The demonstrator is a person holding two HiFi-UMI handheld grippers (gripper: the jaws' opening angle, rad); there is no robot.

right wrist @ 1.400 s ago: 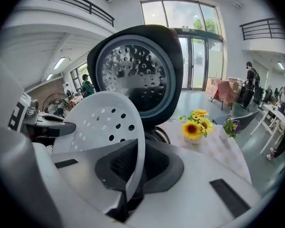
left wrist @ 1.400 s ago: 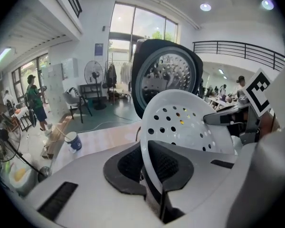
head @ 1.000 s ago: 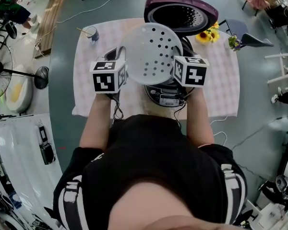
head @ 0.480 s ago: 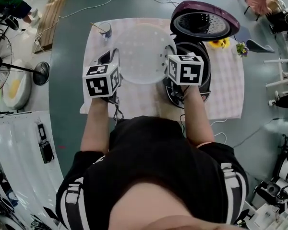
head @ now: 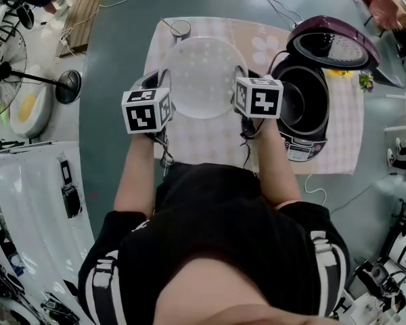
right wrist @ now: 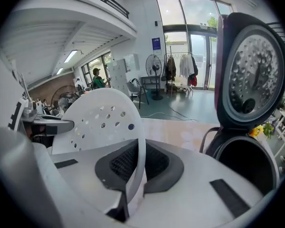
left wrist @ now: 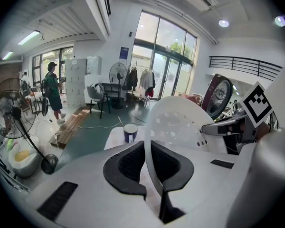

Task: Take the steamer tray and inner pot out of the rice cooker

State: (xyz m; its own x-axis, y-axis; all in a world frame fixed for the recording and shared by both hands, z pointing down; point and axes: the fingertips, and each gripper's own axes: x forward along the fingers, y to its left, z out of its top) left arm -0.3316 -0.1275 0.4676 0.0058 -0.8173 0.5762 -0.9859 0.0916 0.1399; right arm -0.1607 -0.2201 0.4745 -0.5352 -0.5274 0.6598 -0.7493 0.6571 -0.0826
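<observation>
Both grippers hold the white perforated steamer tray [head: 201, 76] above the checked tablecloth [head: 210, 137], left of the rice cooker [head: 304, 114]. My left gripper [head: 164, 85] is shut on the tray's left rim [left wrist: 180, 127]; in the left gripper view the rim runs between its dark pads [left wrist: 128, 163]. My right gripper [head: 241, 81] is shut on the right rim, with the tray [right wrist: 107, 120] standing between its pads [right wrist: 156, 163]. The cooker's purple lid [head: 333, 42] stands open [right wrist: 251, 70]. The dark inner pot [head: 299, 100] sits in the cooker body [right wrist: 249, 160].
A blue cup [head: 180, 28] with a stick in it stands at the cloth's far left corner [left wrist: 130, 132]. Yellow flowers [head: 340, 73] peek out behind the cooker. A floor fan [head: 68, 87] stands left of the table. Cables run over the floor.
Both grippers have carried the tray leftward, off the cooker and lower over the tablecloth. The cooker's open pot now shows at the right.
</observation>
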